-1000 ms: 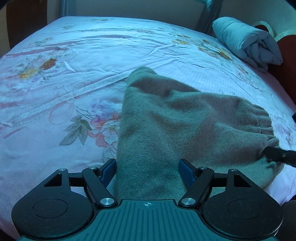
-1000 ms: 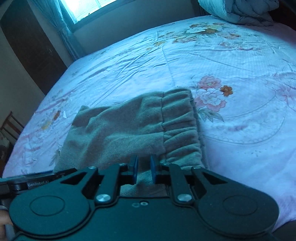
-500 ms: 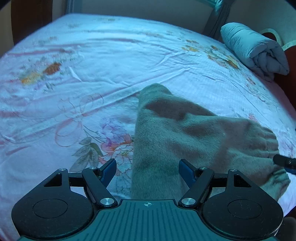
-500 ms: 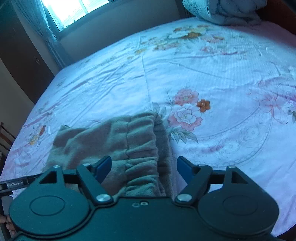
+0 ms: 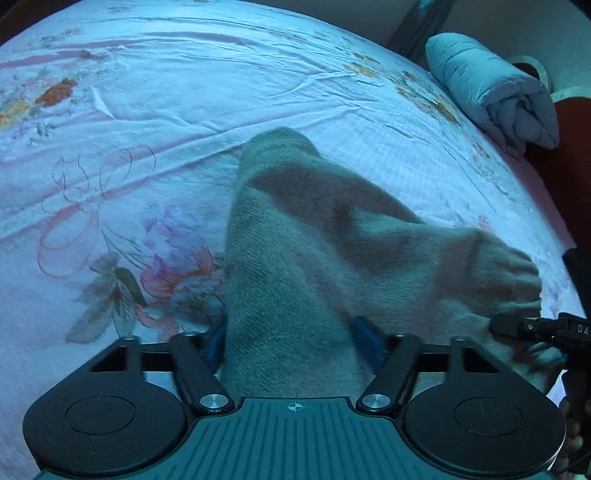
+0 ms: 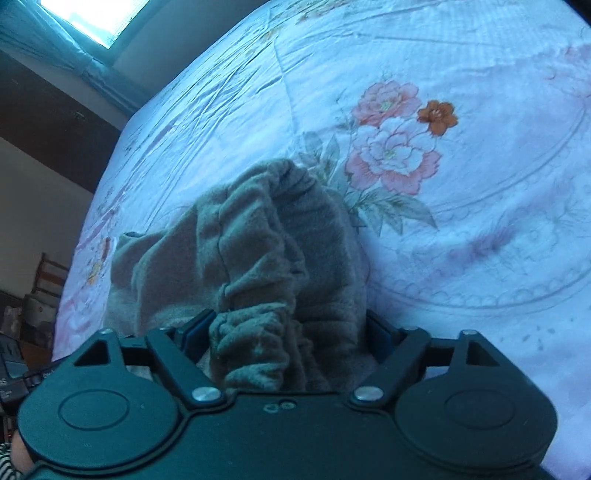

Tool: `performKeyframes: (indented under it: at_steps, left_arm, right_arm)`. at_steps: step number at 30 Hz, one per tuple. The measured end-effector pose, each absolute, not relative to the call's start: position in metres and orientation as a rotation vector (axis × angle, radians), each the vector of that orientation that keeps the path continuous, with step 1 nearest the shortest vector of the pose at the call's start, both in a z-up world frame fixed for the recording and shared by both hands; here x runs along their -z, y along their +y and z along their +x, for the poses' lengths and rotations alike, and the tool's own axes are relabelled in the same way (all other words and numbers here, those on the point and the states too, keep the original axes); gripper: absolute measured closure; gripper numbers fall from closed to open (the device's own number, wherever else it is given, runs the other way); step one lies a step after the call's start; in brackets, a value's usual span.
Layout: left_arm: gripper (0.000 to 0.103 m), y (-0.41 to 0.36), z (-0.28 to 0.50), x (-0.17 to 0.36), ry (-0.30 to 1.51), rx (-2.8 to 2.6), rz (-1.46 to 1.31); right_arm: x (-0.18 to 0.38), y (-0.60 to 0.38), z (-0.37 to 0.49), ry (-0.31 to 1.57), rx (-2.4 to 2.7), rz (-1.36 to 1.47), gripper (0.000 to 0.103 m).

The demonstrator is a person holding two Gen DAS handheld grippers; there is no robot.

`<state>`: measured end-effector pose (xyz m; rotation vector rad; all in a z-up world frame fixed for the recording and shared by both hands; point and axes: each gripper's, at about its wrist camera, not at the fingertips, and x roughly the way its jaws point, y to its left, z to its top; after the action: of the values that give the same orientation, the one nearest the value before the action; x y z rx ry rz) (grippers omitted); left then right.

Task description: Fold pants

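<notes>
The grey-green fleece pants lie folded on the floral bedsheet. My left gripper is open, its blue fingers on either side of the near edge of the folded pants. In the right wrist view the gathered elastic waistband is bunched between the open fingers of my right gripper. The right gripper's tip shows at the waistband in the left wrist view.
A rolled grey-blue duvet lies at the far right of the bed. The pink floral sheet spreads wide beyond the pants. A window and curtain and dark furniture stand past the bed's far side.
My right gripper has opened from shut and moved down onto the waistband. Both grippers have moved closer to the pants, which now bunch up between the fingers.
</notes>
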<state>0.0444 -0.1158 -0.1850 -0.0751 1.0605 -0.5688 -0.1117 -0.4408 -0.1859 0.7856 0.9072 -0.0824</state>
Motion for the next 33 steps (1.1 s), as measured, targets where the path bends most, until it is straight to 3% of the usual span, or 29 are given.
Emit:
performKeyframes:
  at_steps: [2,5,9,14,15,17,20,26,33]
  left_arm:
    - [0.051,-0.114,0.043,0.183,1.053,0.573,-0.088]
    - [0.062,-0.11,0.041,0.176,1.038,0.573,-0.099]
    - [0.063,-0.118,0.035,0.172,1.007,0.578,-0.011]
    - [0.058,-0.126,0.037,0.174,1.016,0.55,0.021]
    - [0.058,-0.126,0.037,0.175,1.015,0.545,0.017]
    - [0.061,-0.125,0.035,0.174,1.001,0.538,0.015]
    - [0.07,-0.127,0.025,0.167,0.958,0.54,0.045]
    - [0.078,-0.123,0.017,0.145,0.895,0.553,0.022]
    - [0.079,-0.127,0.023,0.093,0.763,0.587,-0.032]
  right_arm:
    - [0.185,-0.442,-0.114,0.906,0.044,0.818,0.047]
    - [0.178,-0.444,-0.12,0.888,0.014,0.835,0.055]
    - [0.167,-0.434,-0.124,0.866,0.023,0.772,0.056]
    - [0.179,-0.431,-0.114,0.921,0.057,0.703,0.034]
    - [0.182,-0.432,-0.113,0.926,0.056,0.705,0.035]
    - [0.18,-0.43,-0.114,0.919,0.058,0.722,0.051]
    - [0.167,-0.419,-0.12,0.897,0.059,0.669,0.059]
    - [0.143,-0.409,-0.132,0.825,0.054,0.673,0.06]
    - [0.101,-0.4,-0.126,0.726,0.012,0.65,0.061]
